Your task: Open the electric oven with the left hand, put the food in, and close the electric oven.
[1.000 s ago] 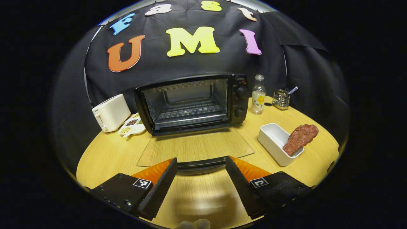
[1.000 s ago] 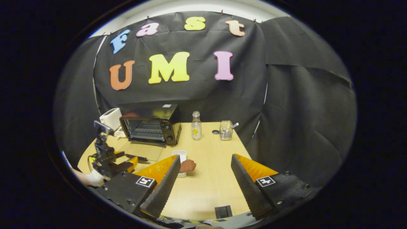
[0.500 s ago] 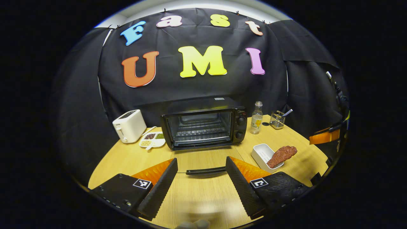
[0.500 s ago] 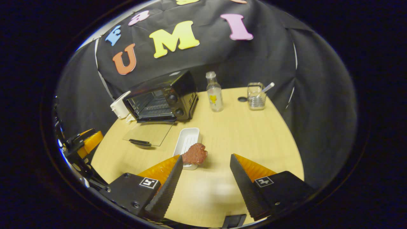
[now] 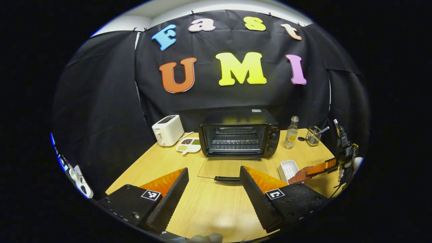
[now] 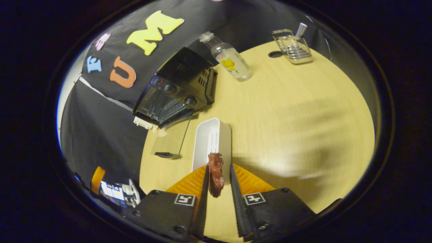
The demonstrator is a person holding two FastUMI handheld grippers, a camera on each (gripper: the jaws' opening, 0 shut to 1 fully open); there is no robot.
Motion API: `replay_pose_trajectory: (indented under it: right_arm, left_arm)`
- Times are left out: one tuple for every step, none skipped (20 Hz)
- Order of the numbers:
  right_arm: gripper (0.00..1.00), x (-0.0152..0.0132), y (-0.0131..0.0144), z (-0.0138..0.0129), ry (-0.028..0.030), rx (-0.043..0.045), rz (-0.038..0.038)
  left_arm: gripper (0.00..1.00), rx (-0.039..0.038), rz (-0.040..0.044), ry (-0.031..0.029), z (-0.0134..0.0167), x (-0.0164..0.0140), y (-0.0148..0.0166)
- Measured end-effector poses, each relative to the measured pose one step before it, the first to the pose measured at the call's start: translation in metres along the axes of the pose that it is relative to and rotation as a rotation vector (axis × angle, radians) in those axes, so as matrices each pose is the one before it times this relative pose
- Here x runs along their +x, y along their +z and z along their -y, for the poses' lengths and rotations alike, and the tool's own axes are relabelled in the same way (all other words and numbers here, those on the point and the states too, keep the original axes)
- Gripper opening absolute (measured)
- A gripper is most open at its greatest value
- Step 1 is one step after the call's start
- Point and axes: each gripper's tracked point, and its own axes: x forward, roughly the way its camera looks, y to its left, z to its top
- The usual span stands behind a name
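Observation:
The black electric oven (image 5: 239,138) stands at the back of the round table, its glass door (image 5: 233,167) folded flat with the handle (image 5: 227,179) toward me. My left gripper (image 5: 213,172) hangs open and empty just short of that handle. In the right gripper view the oven (image 6: 175,98) sits at upper left. A brown piece of meat (image 6: 215,173) rests over the near end of a white tray (image 6: 211,141), and my right gripper (image 6: 218,166) is shut on it. The left gripper view shows the same meat (image 5: 300,174), tray (image 5: 287,167) and right gripper (image 5: 322,167) at right.
A white toaster (image 5: 167,130) and a dish of seeds (image 5: 189,145) stand left of the oven. A clear bottle (image 5: 290,137) and a wire holder (image 5: 314,135) stand to its right. The other gripper (image 6: 114,194) sits at lower left in the right gripper view.
My left gripper drew back from the opened door, staying open. My right gripper swung down over the tray and closed from wide open onto the meat.

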Motion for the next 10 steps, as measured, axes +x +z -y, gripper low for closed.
replay_pose_trajectory:
  right_arm:
    - [0.33, 0.00147, -0.00136, -0.00255, 0.03066, 0.04822, -0.01903]
    - [0.21, 0.00155, 0.00024, 0.00138, 0.01150, 0.04036, -0.01070]
    - [0.20, 0.00126, 0.00071, 0.00036, 0.00930, 0.01939, -0.00461]
    - [0.15, -0.00074, -0.00212, 0.00008, 0.00435, -0.00043, -0.00799]
    - [0.18, -0.00107, -0.00023, -0.00007, -0.00133, -0.00804, -0.00428]
    - [0.17, -0.00041, -0.00008, -0.00140, -0.00271, -0.00708, -0.00067]
    - [0.17, -0.00192, 0.00201, -0.00292, 0.00249, -0.00601, 0.00539]
    - [0.16, -0.00256, 0.00214, -0.00378, 0.00526, -0.00701, 0.01105]
    - [0.16, -0.00264, 0.00291, -0.00405, 0.00538, -0.00388, 0.01565]
    - [0.16, -0.00404, 0.00387, -0.00598, 0.00873, -0.00059, 0.02029]
  left_arm:
    - [0.97, -0.00905, -0.00850, 0.01012, 0.00136, -0.00464, -0.00088]
    - [0.97, -0.00850, -0.00430, 0.00862, 0.00038, -0.00078, -0.00073]
    - [0.97, -0.01342, -0.00196, 0.00651, 0.00131, -0.00328, 0.00191]
    - [0.97, -0.01296, 0.00052, 0.00800, -0.00041, -0.00236, 0.00126]
    - [0.97, -0.01169, 0.00175, 0.00656, 0.00071, -0.00204, -0.00004]
    - [0.97, -0.00621, -0.00148, 0.00709, 0.00026, -0.00138, -0.00019]
    - [0.97, -0.00055, 0.00254, 0.00282, -0.00136, -0.00283, 0.00086]
    - [0.97, 0.00248, 0.00204, 0.00047, -0.00034, -0.00246, 0.00068]
    - [0.97, 0.00169, 0.00266, -0.00365, -0.00137, -0.00137, 0.00034]
    - [0.97, 0.00247, 0.00267, -0.00485, -0.00189, -0.00067, 0.00053]
